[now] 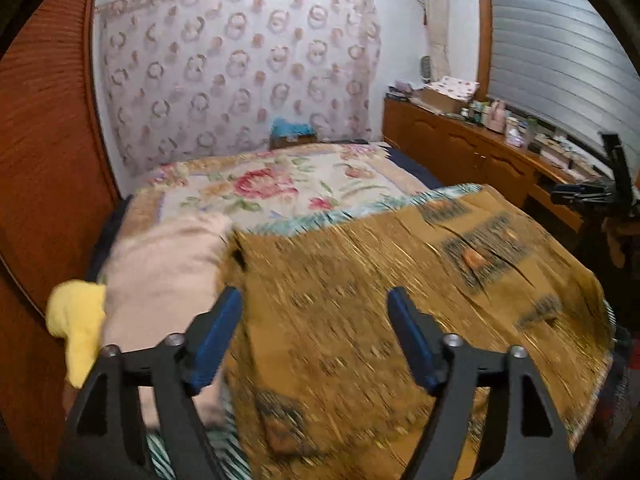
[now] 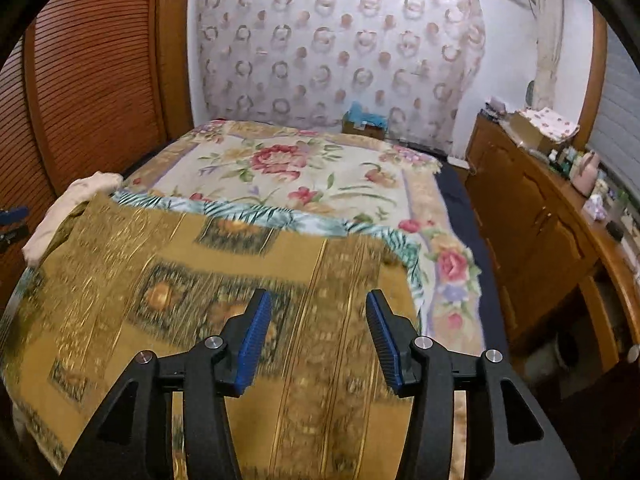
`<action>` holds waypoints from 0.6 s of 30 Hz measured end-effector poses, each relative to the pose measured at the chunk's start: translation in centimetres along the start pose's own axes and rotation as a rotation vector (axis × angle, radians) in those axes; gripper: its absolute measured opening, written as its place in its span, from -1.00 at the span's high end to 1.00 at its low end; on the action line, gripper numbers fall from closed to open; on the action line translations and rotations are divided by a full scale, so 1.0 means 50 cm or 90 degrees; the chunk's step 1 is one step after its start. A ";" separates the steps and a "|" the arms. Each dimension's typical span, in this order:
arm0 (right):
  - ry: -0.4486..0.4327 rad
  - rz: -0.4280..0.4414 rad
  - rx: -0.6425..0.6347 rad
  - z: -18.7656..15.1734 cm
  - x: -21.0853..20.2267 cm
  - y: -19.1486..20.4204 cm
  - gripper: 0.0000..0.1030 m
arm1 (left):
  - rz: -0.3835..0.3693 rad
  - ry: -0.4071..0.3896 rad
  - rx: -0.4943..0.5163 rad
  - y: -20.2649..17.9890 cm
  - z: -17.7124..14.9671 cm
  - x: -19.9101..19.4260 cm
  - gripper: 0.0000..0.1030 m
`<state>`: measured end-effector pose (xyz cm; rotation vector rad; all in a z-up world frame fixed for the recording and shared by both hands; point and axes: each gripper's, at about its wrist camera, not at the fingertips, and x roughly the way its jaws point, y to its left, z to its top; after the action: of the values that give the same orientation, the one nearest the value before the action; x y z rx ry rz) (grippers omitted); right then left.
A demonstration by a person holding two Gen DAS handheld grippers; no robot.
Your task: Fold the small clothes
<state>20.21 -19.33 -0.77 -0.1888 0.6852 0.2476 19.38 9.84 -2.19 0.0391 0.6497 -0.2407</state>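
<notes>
- I hold two grippers over a bed [image 2: 448, 188].
- A golden patterned cloth [image 1: 360, 280] lies spread flat on the near part of the bed, on top of a flower blanket [image 2: 296, 168].
- This golden cloth looks like the thing I have to fold. I cannot tell what kind of clothing it is.
- It lies right in front of and under both grippers. Its long side seems to run from left to right across the bed.
- My left gripper [image 1: 316, 336] is over the left part of the cloth, close to its left edge.
- My right gripper [image 2: 318, 332] is over the right part, with the right edge a little way off to its side.
- So each hand is near its own end of the cloth.
- The jaws of my left gripper stand wide apart. Nothing is between the blue pads [image 1: 218, 336].
- The jaws of my right gripper are apart too, but not as wide. They hold nothing.
- I cannot tell if either one touches the cloth, as the picture is blurry there.
- A pale pink cloth [image 1: 168, 276] and a yellow cloth [image 1: 76, 320] lie bunched up just left of the golden one.
- I think the next move is to go down and pinch the near edge with both grippers.
</notes>
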 end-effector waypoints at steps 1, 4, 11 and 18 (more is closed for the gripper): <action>0.002 0.005 0.007 -0.015 -0.003 -0.003 -0.09 | -0.013 0.011 -0.005 -0.006 -0.015 0.000 -0.53; 0.015 0.025 0.028 -0.060 -0.022 -0.050 -0.12 | -0.022 0.035 -0.006 -0.021 -0.049 0.008 -0.54; 0.057 0.043 0.085 -0.082 0.025 -0.105 -0.12 | -0.027 0.100 -0.006 -0.036 -0.108 0.051 -0.54; 0.073 0.037 0.097 -0.084 0.037 -0.124 -0.12 | -0.018 0.131 0.004 -0.046 -0.129 0.074 -0.54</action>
<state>20.86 -26.03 -4.60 -0.0378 0.8215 0.2412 17.85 7.56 -9.45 0.0606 0.8555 -0.2685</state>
